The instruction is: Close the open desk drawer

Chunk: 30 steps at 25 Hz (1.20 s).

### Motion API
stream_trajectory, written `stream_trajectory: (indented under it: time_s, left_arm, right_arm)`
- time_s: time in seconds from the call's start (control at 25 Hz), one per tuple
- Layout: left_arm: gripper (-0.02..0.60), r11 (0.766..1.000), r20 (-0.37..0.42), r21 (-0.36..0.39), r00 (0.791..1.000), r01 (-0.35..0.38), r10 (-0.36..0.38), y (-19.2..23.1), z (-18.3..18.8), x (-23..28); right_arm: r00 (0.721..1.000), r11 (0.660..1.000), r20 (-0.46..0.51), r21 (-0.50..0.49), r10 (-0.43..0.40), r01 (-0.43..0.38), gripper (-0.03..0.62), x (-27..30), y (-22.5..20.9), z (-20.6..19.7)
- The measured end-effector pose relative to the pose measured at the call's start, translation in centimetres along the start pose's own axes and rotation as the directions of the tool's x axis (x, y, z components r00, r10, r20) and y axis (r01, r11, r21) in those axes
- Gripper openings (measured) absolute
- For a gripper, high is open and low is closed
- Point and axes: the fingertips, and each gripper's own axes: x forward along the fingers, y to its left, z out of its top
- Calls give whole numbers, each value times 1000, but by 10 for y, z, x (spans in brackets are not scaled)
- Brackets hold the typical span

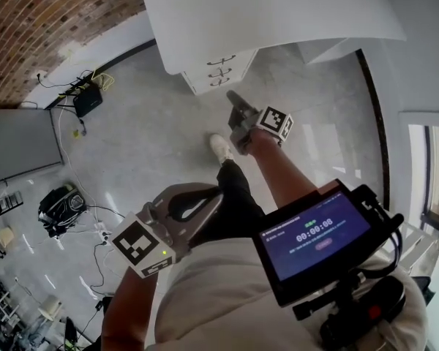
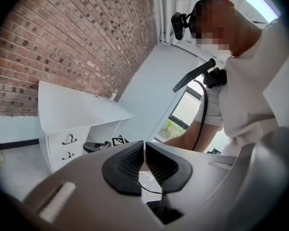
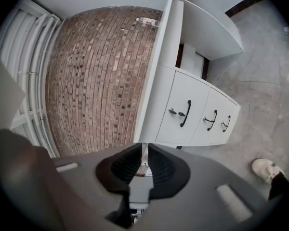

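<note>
At the far left, a brick wall (image 1: 51, 20) meets the floor (image 1: 154, 130). Cables (image 1: 95, 218) and a black bag (image 1: 57, 209) lie along that side. The middle of the floor is bare, so there is lots of room to move. The left gripper (image 1: 205, 199) is held low and close to the person's body, far from the counter (image 1: 278, 6). Its two jaws are almost touching, with only a thin gap and nothing in it. Next comes a white shoe (image 1: 221, 148), out on the floor in front of the counter. The right gripper (image 1: 233, 97) is held out past the shoe. Its jaws also sit close together, with nothing between them. It points at the drawers (image 1: 219, 70), which are under the near edge of the white counter, just ahead of this gripper and not touching it. Three drawer fronts have black handles. They look level with each other, and I cannot tell which one is open. A screen (image 1: 314, 232) is at the right, close to the person's body.
</note>
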Motion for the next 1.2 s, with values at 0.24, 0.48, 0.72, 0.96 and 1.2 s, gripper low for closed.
stream_trajectory:
  time_s: [0.24,0.48,0.72,0.96,1.2]
  left_arm:
    - [17,999,-1,42,1000,11,-11,-23,2,-11]
    - [17,997,11,80,1000,18,-19,-43,12,-26]
    - [17,996,45,85,999,-7,3,-52,15,-47]
    - [17,995,67,99,998,-19,13,-65,12,-65]
    - [17,996,93,82,995,-32,24,-81,5,-95]
  right_arm:
    - [999,999,-11,-8,34,-34,35,-32,43,-18]
    - [998,998,-61,-60,31,-35,29,-61,86,-44]
    - [988,990,-138,-114,72,-88,21,-80,133,-77]
    - [973,973,-205,-180,103,-141,21,-103,175,-105]
    - [964,956,-235,-232,123,-178,21,-131,214,-128]
